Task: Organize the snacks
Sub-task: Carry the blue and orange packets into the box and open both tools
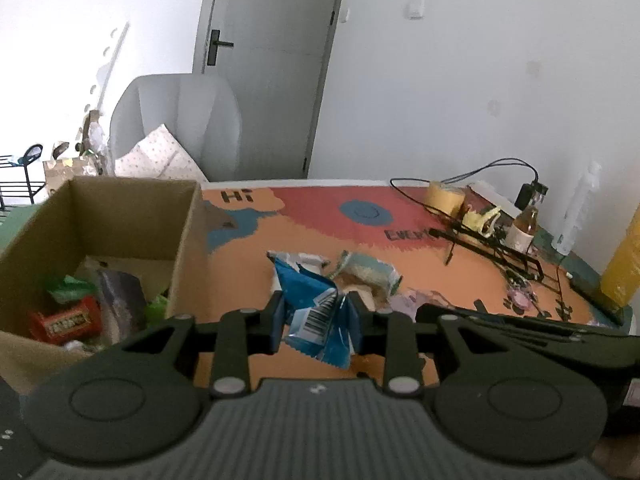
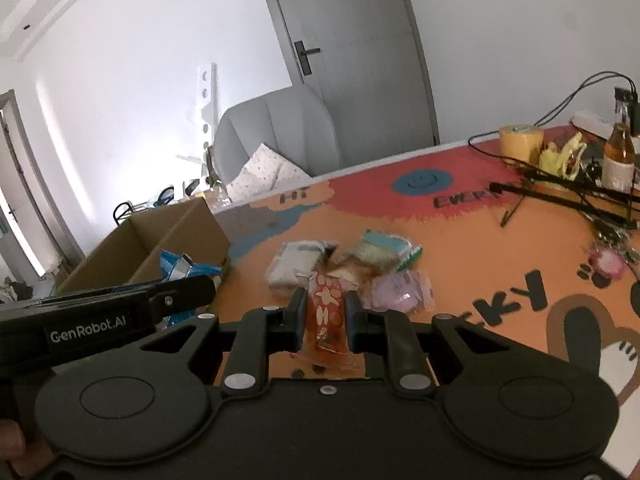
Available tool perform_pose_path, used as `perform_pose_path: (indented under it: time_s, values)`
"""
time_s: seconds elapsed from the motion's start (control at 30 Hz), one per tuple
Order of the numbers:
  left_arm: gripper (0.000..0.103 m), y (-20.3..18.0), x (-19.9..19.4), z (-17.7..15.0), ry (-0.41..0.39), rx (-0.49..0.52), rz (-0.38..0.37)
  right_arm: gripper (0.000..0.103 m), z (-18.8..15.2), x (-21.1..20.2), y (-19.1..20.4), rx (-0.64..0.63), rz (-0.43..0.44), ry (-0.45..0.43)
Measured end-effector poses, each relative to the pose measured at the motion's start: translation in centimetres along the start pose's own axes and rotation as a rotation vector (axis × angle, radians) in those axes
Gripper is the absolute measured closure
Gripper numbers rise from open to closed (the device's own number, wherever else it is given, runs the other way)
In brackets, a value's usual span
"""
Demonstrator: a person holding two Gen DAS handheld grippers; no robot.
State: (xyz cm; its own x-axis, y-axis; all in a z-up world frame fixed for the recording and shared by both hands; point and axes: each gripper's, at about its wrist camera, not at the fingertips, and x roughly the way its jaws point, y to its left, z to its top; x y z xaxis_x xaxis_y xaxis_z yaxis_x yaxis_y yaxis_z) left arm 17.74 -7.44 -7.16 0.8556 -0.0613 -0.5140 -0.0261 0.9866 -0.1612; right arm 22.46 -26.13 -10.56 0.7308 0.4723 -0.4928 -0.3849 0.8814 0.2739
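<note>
My left gripper point(image 1: 317, 307) is shut on a crumpled blue snack bag point(image 1: 316, 312) and holds it above the orange mat, just right of the open cardboard box point(image 1: 132, 216). The box holds a red packet point(image 1: 66, 322), a green one and a dark one. My right gripper point(image 2: 322, 310) is shut on a narrow red-orange snack packet point(image 2: 326, 316), lifted over the mat. Ahead of it lie a white packet point(image 2: 294, 266), a pale blue-green packet point(image 2: 386, 250) and a lilac packet point(image 2: 400, 292). In the right wrist view the blue bag point(image 2: 184, 268) shows beside the box point(image 2: 168, 236).
At the far right of the table stand a yellow tape roll point(image 2: 520, 140), a small bottle point(image 2: 620, 156), black cables and a black folding frame point(image 2: 580, 192). A tall yellow object point(image 1: 624, 256) stands at the table's right edge. A grey chair point(image 1: 176, 120) and a door are behind.
</note>
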Motion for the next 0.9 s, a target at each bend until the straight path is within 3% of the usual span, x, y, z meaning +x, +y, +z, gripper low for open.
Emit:
perform_pose_path:
  time_s: [0.43,0.9]
  values:
    - [0.072,3.6,-1.9,2.2,-0.055,-0.024,0.055,0.085,2.1,0.0,2.7,-0.013,0.045,-0.049]
    - [0.072,9.0,-2.5,3.5,-0.078,-0.081,0.153,0.085,2.9,2.1,6.0,-0.032,0.097,-0.045]
